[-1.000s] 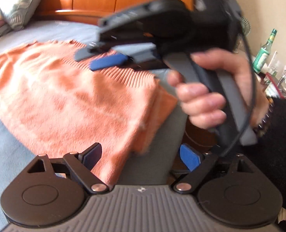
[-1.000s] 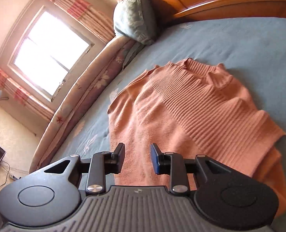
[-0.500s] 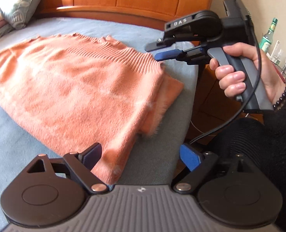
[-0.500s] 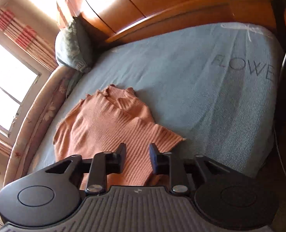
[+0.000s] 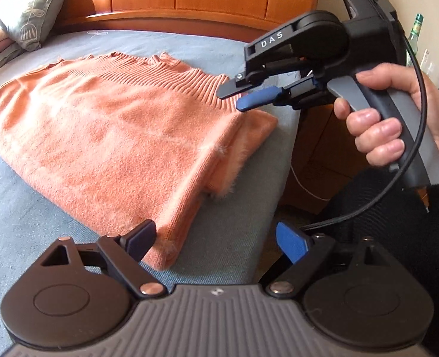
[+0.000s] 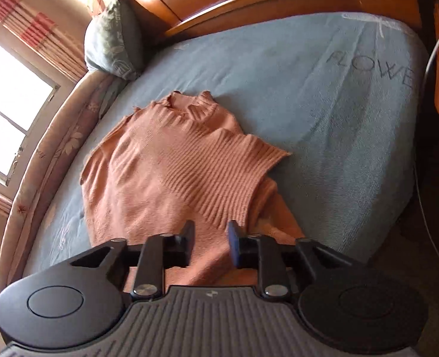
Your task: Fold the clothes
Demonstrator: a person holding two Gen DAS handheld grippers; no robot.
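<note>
Sweater [image 5: 124,136] lies flat on the bed [image 6: 323,113], near its edge. Left tool [image 5: 216,242] — released, jaws wide, over the sweater's near corner. Right tool [image 6: 210,244] — jaws just opening, empty, above the sweater's ribbed end.

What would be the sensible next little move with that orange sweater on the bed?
Probably lower the right hand-held gripper onto the sweater's ribbed corner just below it. Its jaws have just been opening with nothing between them, and the sweater lies only partly folded.
</note>
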